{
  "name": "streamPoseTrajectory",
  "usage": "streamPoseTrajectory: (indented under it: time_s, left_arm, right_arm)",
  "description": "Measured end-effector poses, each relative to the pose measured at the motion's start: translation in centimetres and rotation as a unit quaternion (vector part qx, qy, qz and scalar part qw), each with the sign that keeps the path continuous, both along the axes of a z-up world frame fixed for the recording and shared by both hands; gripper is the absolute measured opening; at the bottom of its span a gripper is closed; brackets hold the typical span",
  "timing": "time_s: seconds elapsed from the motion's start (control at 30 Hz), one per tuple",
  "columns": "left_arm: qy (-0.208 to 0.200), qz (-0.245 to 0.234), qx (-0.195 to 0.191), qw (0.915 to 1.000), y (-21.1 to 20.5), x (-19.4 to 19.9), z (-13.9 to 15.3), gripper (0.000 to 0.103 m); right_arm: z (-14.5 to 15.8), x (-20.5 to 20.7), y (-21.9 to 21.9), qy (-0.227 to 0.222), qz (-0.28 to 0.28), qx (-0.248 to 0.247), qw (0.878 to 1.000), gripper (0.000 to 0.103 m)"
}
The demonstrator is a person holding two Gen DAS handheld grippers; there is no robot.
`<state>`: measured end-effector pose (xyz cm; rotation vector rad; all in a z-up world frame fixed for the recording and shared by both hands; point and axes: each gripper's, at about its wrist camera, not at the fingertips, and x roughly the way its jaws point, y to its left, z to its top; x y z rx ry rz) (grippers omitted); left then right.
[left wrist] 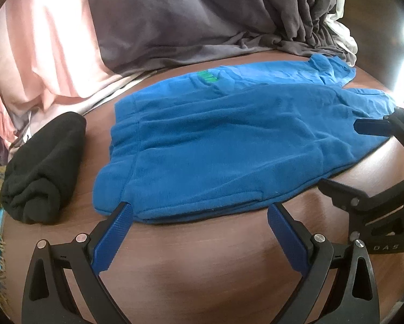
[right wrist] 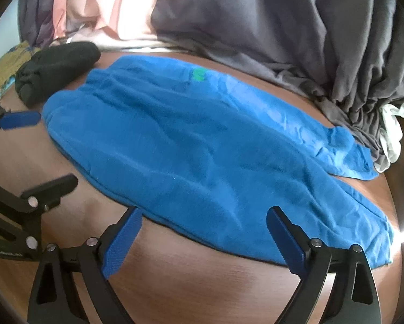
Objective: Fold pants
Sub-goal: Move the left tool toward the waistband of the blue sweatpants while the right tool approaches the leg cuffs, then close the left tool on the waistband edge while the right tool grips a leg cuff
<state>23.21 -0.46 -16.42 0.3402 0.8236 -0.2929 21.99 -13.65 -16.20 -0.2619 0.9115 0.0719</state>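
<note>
Blue fleece pants [left wrist: 229,145] lie flat on the brown wooden desk [left wrist: 202,256], filling the middle of both wrist views, waistband toward nine o'clock and leg ends toward three o'clock. We judge the first fold done: one leg looks laid over the other, though the far leg end [right wrist: 345,148] sticks out past the top layer at about two o'clock in the right view, so the halves are not squarely matched. What is left, as we read it, is folding the length over on itself. Our left tongs [left wrist: 199,216] stand wide apart at the near edge of the pants by the waistband end, gripping nothing. Our right tongs [right wrist: 204,224] are also spread wide at the near edge, farther toward the leg ends; the right pad [right wrist: 285,240] overlaps the cloth, but whether it touches we cannot tell. We count one pair of blue pants, one small green patch [left wrist: 208,76] on them, one rolled black garment [left wrist: 43,167] at nine o'clock, just beside the waistband, two sets of tongs, and a heap of grey and pink fabric [left wrist: 175,19] across twelve o'clock.
</note>
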Motion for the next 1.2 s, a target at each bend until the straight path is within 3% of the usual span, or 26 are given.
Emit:
streamPoseTrajectory:
  time_s: [0.2,0.53,0.57,0.67,0.73,0.8,0.83,1.07,1.2]
  left_arm:
    - [-0.016,-0.02,0.009,0.9996,-0.6,0.1,0.0,0.102]
    - [-0.034,-0.035,0.047,0.9977,-2.2,2.2,-1.1,0.102]
    - [-0.034,-0.036,0.048,0.9976,-2.3,2.3,-1.2,0.1]
    - [-0.026,-0.047,0.033,0.998,-2.0,2.7,-0.8,0.073]
    - [-0.015,-0.054,0.02,0.9982,-1.8,2.9,-0.7,0.064]
    - [-0.002,-0.067,0.01,0.9977,-1.9,3.0,-0.7,0.044]
    - [0.004,-0.072,0.005,0.9974,-1.9,2.9,-0.6,0.04]
    - [0.009,-0.072,-0.01,0.9973,-2.0,3.1,0.8,0.036]
    - [-0.003,-0.077,-0.008,0.997,-1.9,2.9,1.6,0.036]
  right_arm:
    - [-0.1,0.5,0.3,-0.017,0.004,-0.028,0.999,0.094]
    - [2.0,3.1,-1.2,-0.063,-0.03,-0.015,0.997,0.094]
    - [2.1,3.3,-1.3,-0.065,-0.031,-0.014,0.997,0.094]
    - [2.1,3.6,-1.5,-0.062,-0.034,-0.01,0.997,0.094]
    - [2.0,3.6,-1.7,-0.06,-0.034,-0.007,0.998,0.094]
    - [2.1,3.3,-1.8,-0.056,-0.031,-0.005,0.998,0.094]
    - [2.1,3.0,-1.8,-0.055,-0.029,-0.005,0.998,0.094]
    - [2.5,0.4,-1.5,-0.039,-0.007,0.017,0.999,0.094]
    - [1.0,0.1,-0.5,-0.038,-0.003,-0.031,0.999,0.091]
